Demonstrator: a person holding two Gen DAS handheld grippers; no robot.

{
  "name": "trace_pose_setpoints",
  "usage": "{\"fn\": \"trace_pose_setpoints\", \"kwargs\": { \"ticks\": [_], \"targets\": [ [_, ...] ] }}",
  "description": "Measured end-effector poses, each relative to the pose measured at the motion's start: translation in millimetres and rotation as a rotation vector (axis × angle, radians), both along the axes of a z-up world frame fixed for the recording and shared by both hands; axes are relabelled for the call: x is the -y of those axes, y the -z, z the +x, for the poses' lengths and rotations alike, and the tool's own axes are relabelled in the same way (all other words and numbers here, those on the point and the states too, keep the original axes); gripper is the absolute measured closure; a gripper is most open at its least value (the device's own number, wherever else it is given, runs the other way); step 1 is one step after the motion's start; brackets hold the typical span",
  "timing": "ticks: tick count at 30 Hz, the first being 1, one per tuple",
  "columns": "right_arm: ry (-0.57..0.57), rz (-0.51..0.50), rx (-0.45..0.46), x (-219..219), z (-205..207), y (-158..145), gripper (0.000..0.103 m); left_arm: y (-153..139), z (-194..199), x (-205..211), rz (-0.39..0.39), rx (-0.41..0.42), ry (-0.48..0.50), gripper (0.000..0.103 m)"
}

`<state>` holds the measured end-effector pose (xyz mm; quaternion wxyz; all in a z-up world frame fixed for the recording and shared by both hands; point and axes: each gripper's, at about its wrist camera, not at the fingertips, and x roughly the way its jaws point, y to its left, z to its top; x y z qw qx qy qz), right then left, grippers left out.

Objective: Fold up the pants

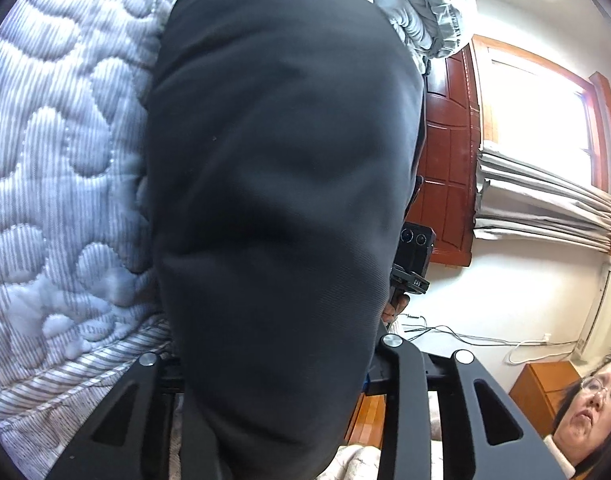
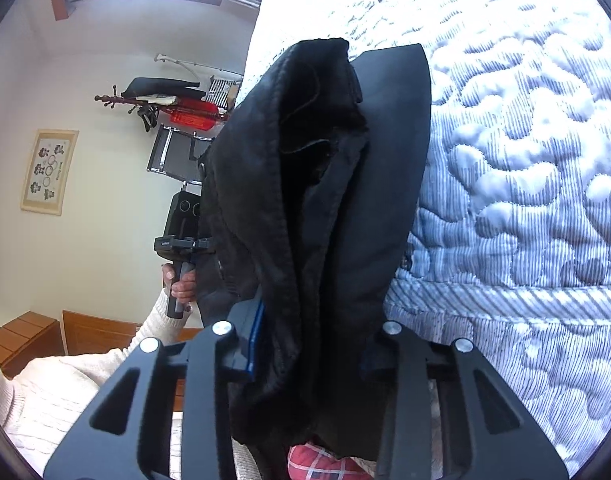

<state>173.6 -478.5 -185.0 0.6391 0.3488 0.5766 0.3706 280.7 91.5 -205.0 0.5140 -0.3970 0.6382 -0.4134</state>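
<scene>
Two grippers: both pinch one garment.
Pants (image 1: 273,200): dark, bunched, held up in front of the quilted bed (image 1: 57,184).
Left gripper (image 1: 273,364): fingers pressed onto the cloth, which drapes over them.
Right gripper (image 2: 309,344): fingers clamp the folded waistband edge.
Left hand (image 2: 181,284): grips its handle.

Left gripper (image 1: 273,364) jaws hidden behind pants (image 1: 273,160)
</scene>
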Motion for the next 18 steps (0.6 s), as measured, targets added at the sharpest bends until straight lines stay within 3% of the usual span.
{"fn": "trace_pose_setpoints", "kwargs": {
  "ticks": [5,6,9,18],
  "targets": [
    [0.014,-0.001,0.025,0.0,-3.8,-11.1,0.071,-19.1,-1.0,12.1,-0.015,0.038,-0.005,0.069],
    [0.017,-0.002,0.03,0.4,-3.0,-13.9,0.071,-17.8,-8.0,-4.5,-0.019,0.043,-0.004,0.069],
    [0.026,-0.008,0.059,1.4,2.0,-26.1,0.071,-26.9,-4.3,-2.7,-0.03,0.073,-0.007,0.069],
    [0.004,-0.036,0.14,-1.5,51.9,-64.7,0.071,-58.5,43.6,-7.8,-0.056,0.151,-0.051,0.069]
  ]
}}
